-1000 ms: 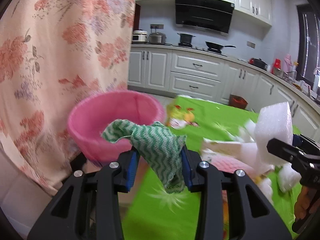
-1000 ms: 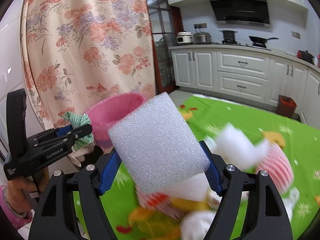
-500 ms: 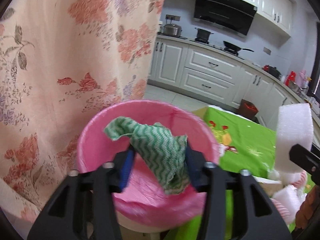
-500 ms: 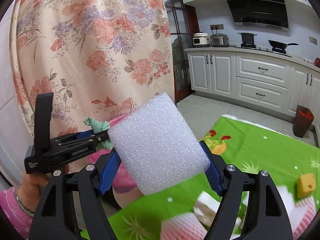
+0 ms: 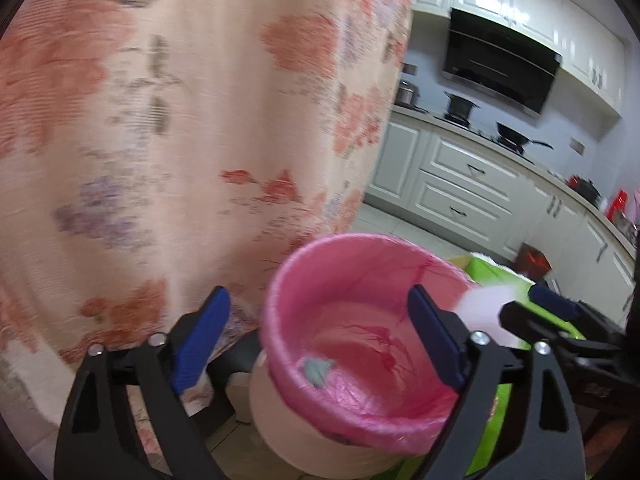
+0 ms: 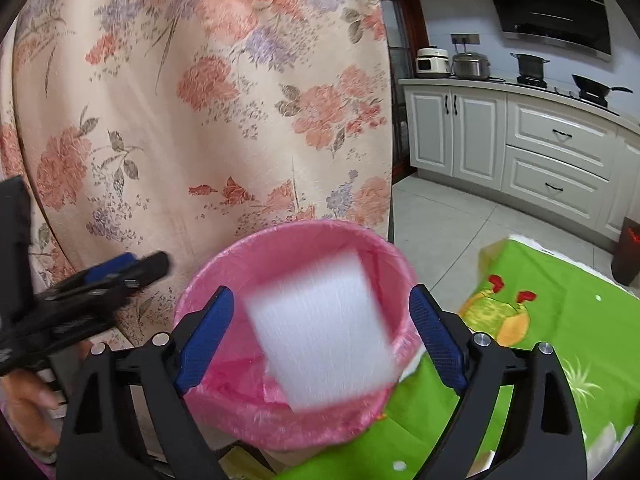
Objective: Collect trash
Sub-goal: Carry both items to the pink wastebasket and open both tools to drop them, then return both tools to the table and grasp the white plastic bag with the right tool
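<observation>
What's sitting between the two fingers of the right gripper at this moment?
A blurred white foam block, loose between the open fingers and over the pink-lined bin, seen in the right wrist view.

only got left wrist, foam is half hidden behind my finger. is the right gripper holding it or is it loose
Observer: Loose. In the right wrist view the right gripper is open, with a gap between each pad and the foam.
Operator: is it over the bin
Observer: Yes. The pink rim of the bin frames the foam, and the foam is motion-blurred.
Operator: where does my left gripper sit from there
Observer: The left gripper is outside the bin's left rim, in front of the curtain.
</observation>
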`<control>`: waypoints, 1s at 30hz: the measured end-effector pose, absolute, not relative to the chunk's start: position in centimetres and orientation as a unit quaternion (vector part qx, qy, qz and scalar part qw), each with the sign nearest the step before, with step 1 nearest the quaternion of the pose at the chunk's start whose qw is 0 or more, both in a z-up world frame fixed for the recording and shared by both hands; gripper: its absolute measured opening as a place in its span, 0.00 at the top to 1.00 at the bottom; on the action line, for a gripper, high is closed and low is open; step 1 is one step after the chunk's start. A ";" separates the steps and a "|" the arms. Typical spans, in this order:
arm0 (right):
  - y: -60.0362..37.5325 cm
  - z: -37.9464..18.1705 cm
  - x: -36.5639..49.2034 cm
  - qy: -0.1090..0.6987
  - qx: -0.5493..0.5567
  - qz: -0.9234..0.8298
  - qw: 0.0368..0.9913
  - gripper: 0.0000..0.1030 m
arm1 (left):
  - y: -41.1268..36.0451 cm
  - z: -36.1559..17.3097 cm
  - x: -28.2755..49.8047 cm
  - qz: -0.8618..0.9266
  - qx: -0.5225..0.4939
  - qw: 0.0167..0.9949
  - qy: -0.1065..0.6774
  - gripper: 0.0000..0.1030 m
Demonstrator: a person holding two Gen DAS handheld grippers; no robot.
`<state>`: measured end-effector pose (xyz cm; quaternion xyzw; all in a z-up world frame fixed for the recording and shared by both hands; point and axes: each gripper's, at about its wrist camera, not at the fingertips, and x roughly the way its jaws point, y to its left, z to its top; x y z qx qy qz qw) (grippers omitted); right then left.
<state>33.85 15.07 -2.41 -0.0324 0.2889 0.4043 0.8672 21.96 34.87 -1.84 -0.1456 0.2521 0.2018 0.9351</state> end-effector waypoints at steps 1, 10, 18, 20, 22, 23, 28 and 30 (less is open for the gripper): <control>15.3 -2.6 34.0 0.291 -0.034 0.402 0.868 0.18 | 34.9 -1.7 21.4 0.208 -0.149 0.934 0.248 0.11; 11.0 -1.9 32.7 0.286 0.002 0.379 0.880 0.18 | 32.4 -0.5 18.3 0.240 -0.125 0.934 0.232 0.06; 3.1 -0.2 29.7 0.278 0.027 0.338 0.899 0.18 | 25.2 -1.5 17.7 0.191 -0.101 0.946 0.243 0.05; 0.9 -0.1 28.7 0.277 0.033 0.326 0.903 0.18 | 23.1 -2.1 17.6 0.173 -0.093 0.947 0.253 0.05; -1.0 -0.2 27.9 0.276 0.037 0.311 0.908 0.18 | 20.9 -2.9 17.2 0.156 -0.086 0.948 0.263 0.05; -2.0 -0.2 27.5 0.275 0.037 0.305 0.911 0.18 | 19.9 -3.2 17.0 0.149 -0.084 0.948 0.267 0.05; -7.4 -0.6 25.2 0.269 0.039 0.269 0.924 0.18 | 14.6 -5.0 16.4 0.102 -0.078 0.948 0.290 0.05; -9.4 -1.0 24.3 0.268 0.038 0.253 0.929 0.18 | 12.7 -5.4 16.2 0.091 -0.069 0.949 0.295 0.05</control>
